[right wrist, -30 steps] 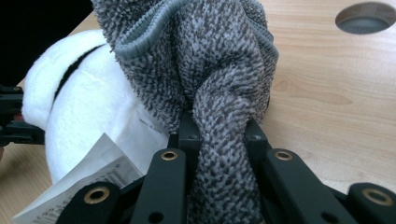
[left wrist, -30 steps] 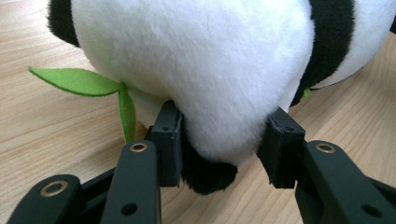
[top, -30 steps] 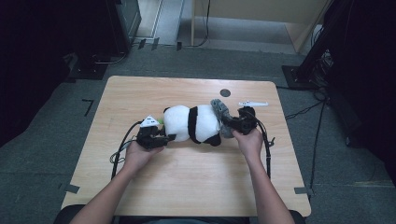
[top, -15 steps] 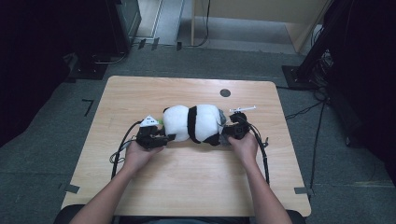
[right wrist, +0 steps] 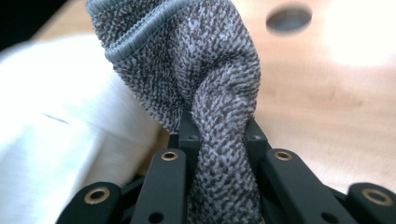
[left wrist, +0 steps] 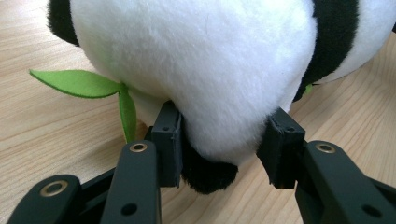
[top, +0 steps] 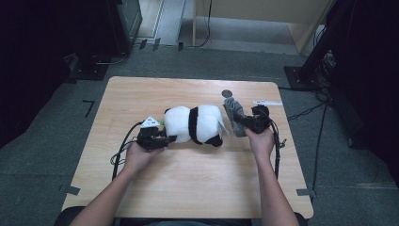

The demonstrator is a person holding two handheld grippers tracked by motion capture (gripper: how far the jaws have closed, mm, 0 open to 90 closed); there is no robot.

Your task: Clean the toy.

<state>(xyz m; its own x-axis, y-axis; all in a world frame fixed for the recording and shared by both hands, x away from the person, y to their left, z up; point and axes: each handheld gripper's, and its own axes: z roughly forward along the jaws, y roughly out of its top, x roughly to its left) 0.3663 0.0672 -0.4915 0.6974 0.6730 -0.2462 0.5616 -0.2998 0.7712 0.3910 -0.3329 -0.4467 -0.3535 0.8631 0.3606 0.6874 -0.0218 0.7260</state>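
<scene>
Crosswise, the panda lies pinched by left tool; right tool pinches sock.

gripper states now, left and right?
Left tongs: closed on the plush panda.
Right tongs: closed on the grey sock.

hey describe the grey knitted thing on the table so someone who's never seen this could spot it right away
On the wooden table, find the plush panda lying in the middle. Just past its right end, the right gripper is shut on a grey sock, bunched and standing up from the jaws. It is the one speckled knit item with a ribbed cuff, unlike the smooth black-and-white plush.
</scene>
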